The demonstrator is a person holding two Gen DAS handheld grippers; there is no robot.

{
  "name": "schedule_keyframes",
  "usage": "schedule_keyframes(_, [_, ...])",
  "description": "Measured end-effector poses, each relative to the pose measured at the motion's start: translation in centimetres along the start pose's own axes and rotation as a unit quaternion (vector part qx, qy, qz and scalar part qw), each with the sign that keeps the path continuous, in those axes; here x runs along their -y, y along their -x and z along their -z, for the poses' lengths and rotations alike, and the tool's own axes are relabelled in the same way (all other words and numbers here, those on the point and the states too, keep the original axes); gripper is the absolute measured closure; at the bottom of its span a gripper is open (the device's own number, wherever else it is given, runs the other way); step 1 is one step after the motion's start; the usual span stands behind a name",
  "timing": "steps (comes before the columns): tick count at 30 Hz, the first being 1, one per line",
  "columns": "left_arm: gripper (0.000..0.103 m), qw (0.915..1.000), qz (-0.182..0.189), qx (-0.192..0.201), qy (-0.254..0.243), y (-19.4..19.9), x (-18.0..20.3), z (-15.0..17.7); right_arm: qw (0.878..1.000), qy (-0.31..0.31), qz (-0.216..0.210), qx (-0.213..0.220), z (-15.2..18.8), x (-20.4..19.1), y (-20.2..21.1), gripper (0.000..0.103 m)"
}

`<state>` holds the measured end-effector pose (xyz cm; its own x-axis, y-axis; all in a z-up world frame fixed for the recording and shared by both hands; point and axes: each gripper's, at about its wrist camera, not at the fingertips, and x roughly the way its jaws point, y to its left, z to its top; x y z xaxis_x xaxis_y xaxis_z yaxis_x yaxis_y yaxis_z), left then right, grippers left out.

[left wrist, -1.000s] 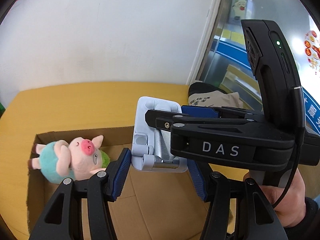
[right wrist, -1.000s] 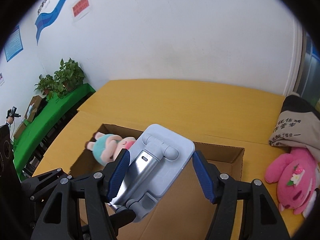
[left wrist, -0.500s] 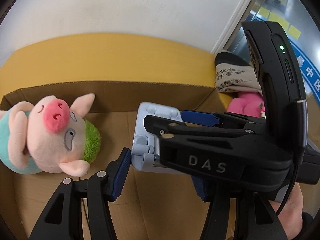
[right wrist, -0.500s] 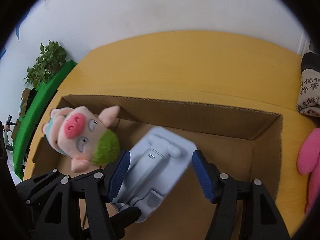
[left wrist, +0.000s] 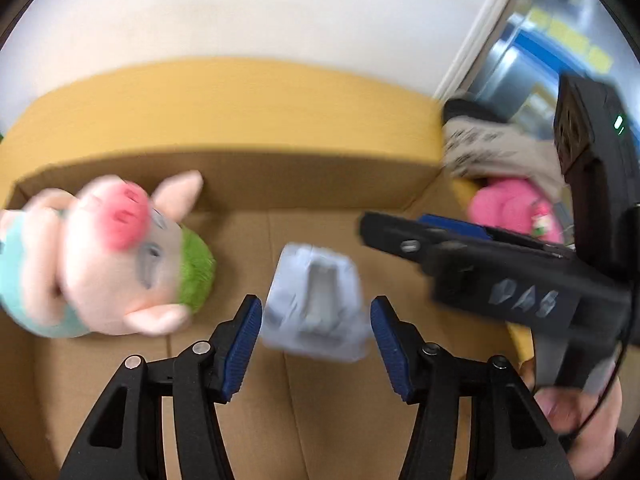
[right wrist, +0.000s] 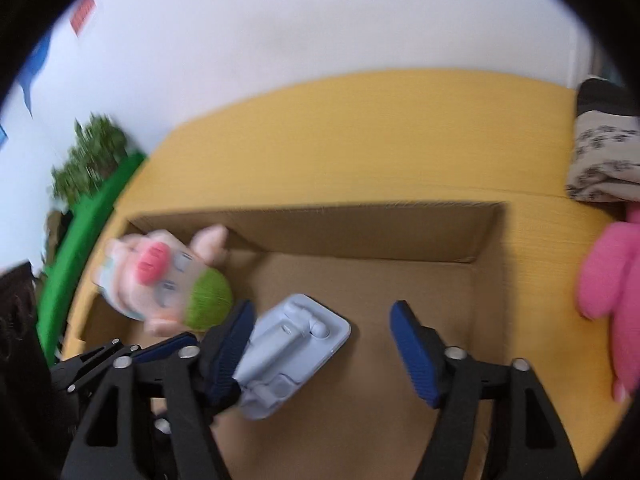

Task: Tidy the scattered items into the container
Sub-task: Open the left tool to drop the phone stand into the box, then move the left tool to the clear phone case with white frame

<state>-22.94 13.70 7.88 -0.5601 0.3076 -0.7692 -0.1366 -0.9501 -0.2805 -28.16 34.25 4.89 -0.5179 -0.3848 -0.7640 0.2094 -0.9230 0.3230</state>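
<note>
A pale blue phone stand [left wrist: 316,304] [right wrist: 290,350] lies on the floor of the cardboard box [left wrist: 304,178] [right wrist: 360,232], blurred by motion. My left gripper [left wrist: 316,340] is open, its blue pads either side of the stand, apart from it. My right gripper [right wrist: 322,344] is open and empty above the box; it also shows at the right of the left wrist view. A pig plush toy [left wrist: 108,256] [right wrist: 168,280] in a teal outfit lies in the box at the left.
A pink plush toy [left wrist: 508,212] [right wrist: 612,284] lies on the yellow table [right wrist: 360,136] right of the box, beside a printed cloth bag [left wrist: 492,152] [right wrist: 600,160]. A white wall stands behind. A green table and plant [right wrist: 88,164] are at the far left.
My right gripper has opened and let go of the phone stand, which now lies in the box. The right gripper has pulled back to the right.
</note>
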Motion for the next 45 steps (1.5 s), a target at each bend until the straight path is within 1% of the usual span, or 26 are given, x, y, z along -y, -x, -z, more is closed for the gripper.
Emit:
schedule_keyframes(1, [0.035,0.9998,0.008,0.017,-0.007,1.8,0.1,0.2,1.000,-0.003,-0.004,0.014,0.4,-0.1,1.7,0.023])
schedule_keyframes(2, [0.023,0.9994,0.012,0.031,-0.011,3.1,-0.2,0.3,1.000,-0.006,-0.006,0.024,0.9,-0.2,3.4,0.023])
schedule_keyframes(3, [0.014,0.9989,0.011,0.044,-0.015,4.6,-0.3,0.3,0.999,-0.007,-0.006,0.032,1.5,-0.5,4.9,0.022])
schedule_keyframes(6, [0.012,0.9962,-0.001,0.080,-0.035,9.5,0.3,2.3,0.998,-0.004,-0.008,0.060,3.9,-1.8,9.4,0.020])
schedule_keyframes(9, [0.012,0.9947,-0.011,0.094,-0.039,13.5,-0.8,4.6,0.997,0.003,-0.011,0.078,6.8,-4.0,12.9,0.020])
schedule_keyframes(12, [0.012,0.9927,-0.021,0.107,-0.050,16.2,-1.8,6.8,0.996,0.010,-0.010,0.090,9.2,-6.3,15.3,0.020])
schedule_keyframes(15, [0.012,0.9890,-0.044,0.124,-0.069,18.9,-2.3,10.6,0.993,0.026,0.004,0.112,12.3,-8.6,17.7,0.019])
schedule_keyframes(19, [0.006,0.9836,-0.079,0.145,-0.072,21.4,-3.0,15.2,0.990,0.037,0.038,0.133,16.7,-10.7,19.2,0.018])
schedule_keyframes(22, [0.003,0.9810,-0.088,0.163,-0.059,23.0,-3.8,18.0,0.990,0.034,0.050,0.131,19.0,-11.5,18.8,0.018])
schedule_keyframes(24, [0.001,0.9798,-0.089,0.170,-0.055,23.7,-4.1,19.4,0.988,0.039,0.066,0.131,20.3,-12.3,18.6,0.018])
schedule_keyframes(27, [0.000,0.9797,-0.085,0.172,-0.059,24.2,-4.2,21.2,0.986,0.052,0.079,0.136,21.9,-13.5,18.5,0.018])
schedule_keyframes(31, [0.000,0.9818,-0.075,0.165,-0.056,23.9,-4.5,22.6,0.984,0.060,0.088,0.140,23.8,-14.7,18.7,0.018])
schedule_keyframes(34, [0.000,0.9824,-0.068,0.162,-0.064,23.7,-4.1,23.5,0.984,0.062,0.092,0.141,24.8,-15.2,18.6,0.018])
schedule_keyframes(38, [0.000,0.9822,-0.061,0.163,-0.072,23.4,-3.7,24.3,0.983,0.068,0.102,0.138,25.9,-15.6,18.4,0.018])
schedule_keyframes(45, [0.000,0.9841,-0.046,0.159,-0.063,22.9,-3.7,24.7,0.983,0.076,0.105,0.133,26.3,-16.1,18.2,0.018])
